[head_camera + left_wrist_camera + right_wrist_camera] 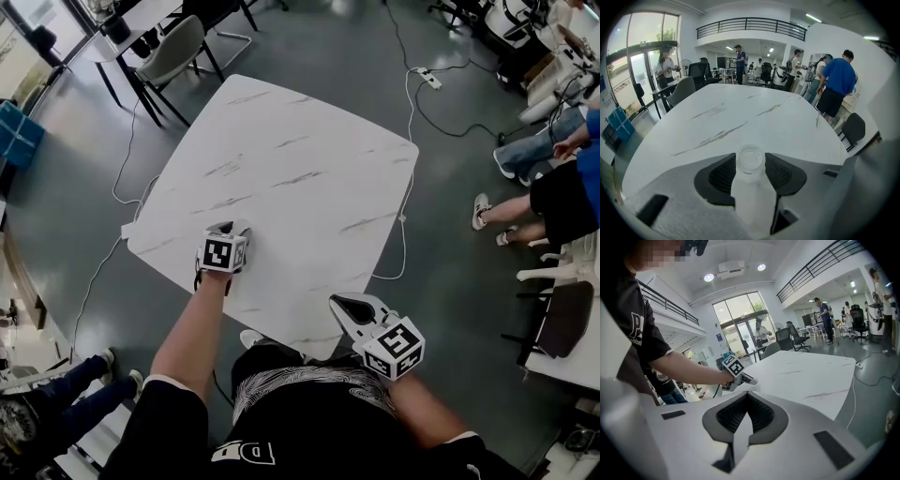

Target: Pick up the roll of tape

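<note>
A small, clear roll of tape stands on the white marble table, right between the tips of my left gripper. Both dark pads touch its sides, so the jaws are shut on it. In the head view the left gripper points down at the table near its left front edge, and its body hides the roll. My right gripper hangs shut and empty over the table's near corner. The right gripper view shows the left gripper on the tabletop.
Grey floor with cables surrounds the table. A chair stands at the far left corner. Seated people's legs are off to the right, and another person's legs are at the lower left.
</note>
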Demonstrator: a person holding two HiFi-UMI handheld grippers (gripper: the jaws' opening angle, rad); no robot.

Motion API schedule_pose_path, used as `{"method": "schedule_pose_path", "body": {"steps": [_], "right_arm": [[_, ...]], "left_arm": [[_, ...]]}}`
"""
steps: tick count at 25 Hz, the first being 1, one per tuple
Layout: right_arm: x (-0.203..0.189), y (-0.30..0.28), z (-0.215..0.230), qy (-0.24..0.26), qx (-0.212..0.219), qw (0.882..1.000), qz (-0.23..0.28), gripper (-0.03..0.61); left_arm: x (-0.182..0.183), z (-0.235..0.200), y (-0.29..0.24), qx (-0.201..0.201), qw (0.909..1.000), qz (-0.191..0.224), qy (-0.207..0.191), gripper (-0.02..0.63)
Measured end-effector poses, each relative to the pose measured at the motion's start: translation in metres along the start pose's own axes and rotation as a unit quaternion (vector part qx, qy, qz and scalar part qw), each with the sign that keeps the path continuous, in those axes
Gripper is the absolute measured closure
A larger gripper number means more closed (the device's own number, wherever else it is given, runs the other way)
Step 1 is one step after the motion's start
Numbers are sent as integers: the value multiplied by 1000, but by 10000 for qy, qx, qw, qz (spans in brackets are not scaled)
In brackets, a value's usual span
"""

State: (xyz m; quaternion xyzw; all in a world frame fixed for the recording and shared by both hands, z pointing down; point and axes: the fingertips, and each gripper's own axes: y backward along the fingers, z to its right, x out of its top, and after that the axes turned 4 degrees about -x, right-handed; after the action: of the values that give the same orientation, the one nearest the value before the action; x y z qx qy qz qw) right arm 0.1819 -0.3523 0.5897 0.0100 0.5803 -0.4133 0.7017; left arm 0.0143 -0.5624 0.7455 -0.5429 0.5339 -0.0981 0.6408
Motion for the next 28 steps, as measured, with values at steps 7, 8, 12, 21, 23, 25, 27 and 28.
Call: {"method": "schedule_pose_path", "body": {"steps": [7, 8, 12, 21, 23, 25, 27, 28], "right_arm": [[11, -10, -10, 99, 207, 9997, 107, 574], [14, -12, -11, 115, 235, 9996, 124, 574], [26, -21, -22, 269, 353, 9988, 182, 574], [40, -35, -61, 482, 365, 9978, 265, 574], [42, -35, -75, 507, 315, 9978, 297, 574], [44, -34, -90, 498, 254, 9978, 349, 574], [45, -30, -106, 415, 200, 9980, 423, 574], [44, -28, -113, 374, 173, 9981, 459, 574]], "left_arm": [[-4, 12, 43, 49, 9999, 79, -130, 408], [-4, 14, 52, 32, 9998, 141, -129, 408], [1, 24, 83, -29, 9989, 401, -227, 408], [-1, 35, 156, -341, 9940, 1036, -112, 408], [-3, 39, 177, -451, 9919, 1180, -133, 408], [-7, 45, 198, -542, 9898, 1307, -185, 408], [-13, 51, 219, -640, 9875, 1425, -227, 408], [-17, 54, 229, -681, 9862, 1486, -259, 408]]}}
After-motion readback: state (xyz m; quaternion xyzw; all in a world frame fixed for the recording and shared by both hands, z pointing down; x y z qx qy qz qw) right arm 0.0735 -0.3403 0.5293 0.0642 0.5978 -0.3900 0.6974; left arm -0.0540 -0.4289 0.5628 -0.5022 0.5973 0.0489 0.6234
